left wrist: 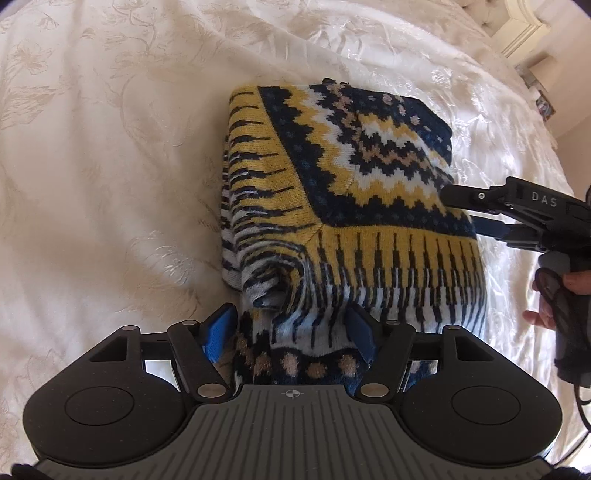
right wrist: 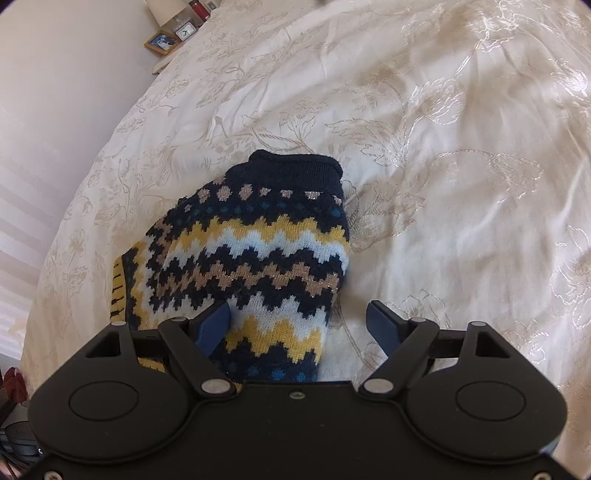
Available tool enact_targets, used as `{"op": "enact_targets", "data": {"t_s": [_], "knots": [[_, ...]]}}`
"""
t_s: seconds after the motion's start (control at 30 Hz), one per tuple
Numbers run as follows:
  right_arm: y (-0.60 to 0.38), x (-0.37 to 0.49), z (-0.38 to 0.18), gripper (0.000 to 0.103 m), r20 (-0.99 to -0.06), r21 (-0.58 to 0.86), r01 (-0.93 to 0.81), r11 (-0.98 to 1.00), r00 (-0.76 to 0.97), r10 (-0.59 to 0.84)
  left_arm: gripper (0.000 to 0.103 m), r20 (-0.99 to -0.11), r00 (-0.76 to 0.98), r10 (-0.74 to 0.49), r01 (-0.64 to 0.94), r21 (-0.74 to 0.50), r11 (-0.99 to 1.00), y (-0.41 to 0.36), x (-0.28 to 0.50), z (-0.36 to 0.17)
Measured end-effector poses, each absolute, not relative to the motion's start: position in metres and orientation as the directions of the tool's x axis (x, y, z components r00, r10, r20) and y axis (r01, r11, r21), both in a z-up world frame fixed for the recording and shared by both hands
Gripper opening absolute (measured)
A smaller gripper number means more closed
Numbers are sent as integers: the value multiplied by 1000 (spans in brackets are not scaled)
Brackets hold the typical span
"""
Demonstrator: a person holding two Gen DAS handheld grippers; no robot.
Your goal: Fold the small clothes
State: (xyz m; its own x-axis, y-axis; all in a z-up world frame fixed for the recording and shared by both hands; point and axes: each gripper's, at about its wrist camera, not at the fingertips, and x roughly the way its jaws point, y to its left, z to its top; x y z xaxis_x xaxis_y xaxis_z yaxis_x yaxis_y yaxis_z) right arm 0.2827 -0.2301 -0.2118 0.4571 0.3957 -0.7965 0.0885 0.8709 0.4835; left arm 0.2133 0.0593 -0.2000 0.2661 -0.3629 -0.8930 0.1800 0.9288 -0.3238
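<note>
1. Bed [left wrist: 92, 155]: covered by a cream bedspread, satin-like sheen, woven floral and vine pattern, soft creases all over; fills most of both views.
2. Sweater [left wrist: 332, 177]: small knit, folded into a rough thick rectangle lying on the bed near its middle. Navy, mustard, white and tan zigzag bands with dotted rows; ribbed yellow-and-navy striped border. In the right wrist view a plain navy ribbed cuff or collar end [right wrist: 295, 170] lies at the far end.
3. Left tool [left wrist: 291, 328]: matte black body, grey ribbed plate, blue finger pads [left wrist: 218, 328]. Fingers spread wide, a bunched fold of knit sits between them; cannot tell if pads press it.
4. Right tool [right wrist: 299, 325]: same black frame, blue pads, fingers spread wide; left pad touches the knit, right pad over bare bedspread. In the left wrist view it reaches in from the right at the sweater's edge, "DAS" printed on it.
5. Person's hand [left wrist: 554, 306]: gloved, on the right tool's handle.
6. Nightstand clutter: small framed picture [right wrist: 162, 42], clock [right wrist: 185, 30].
</note>
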Motion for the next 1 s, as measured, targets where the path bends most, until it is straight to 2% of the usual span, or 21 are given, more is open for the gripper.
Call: {"op": "enact_targets", "data": {"t_s": [0.13, 0.4, 0.47, 0.53, 0.6, 0.73, 1.0], "knots": [[-226, 291, -221, 87, -791, 507, 86, 857, 442, 424, 71, -885, 245, -395, 193, -355, 915, 54, 219, -208], [-222, 294, -229, 87, -760, 579, 91, 810, 420, 496, 72, -853, 215, -476, 184, -443, 877, 58, 222, -216], [-221, 289, -229, 75, -748, 605, 92, 791, 408, 524, 67, -841, 208, -499, 194, -464, 864, 60, 221, -216], [-220, 282, -224, 49, -755, 587, 85, 805, 418, 506, 51, -836, 206, -508, 206, -470, 858, 60, 220, -214], [-219, 278, -217, 45, -753, 586, 93, 805, 430, 499, 43, -827, 208, -523, 224, -480, 848, 62, 220, -210], [-212, 269, -195, 42, -760, 554, 89, 828, 461, 459, 32, -797, 222, -561, 228, -517, 825, 66, 215, -201], [-211, 218, -158, 42, -761, 536, 89, 839, 482, 435, 31, -743, 225, -631, 284, -569, 772, 56, 171, -182]]}}
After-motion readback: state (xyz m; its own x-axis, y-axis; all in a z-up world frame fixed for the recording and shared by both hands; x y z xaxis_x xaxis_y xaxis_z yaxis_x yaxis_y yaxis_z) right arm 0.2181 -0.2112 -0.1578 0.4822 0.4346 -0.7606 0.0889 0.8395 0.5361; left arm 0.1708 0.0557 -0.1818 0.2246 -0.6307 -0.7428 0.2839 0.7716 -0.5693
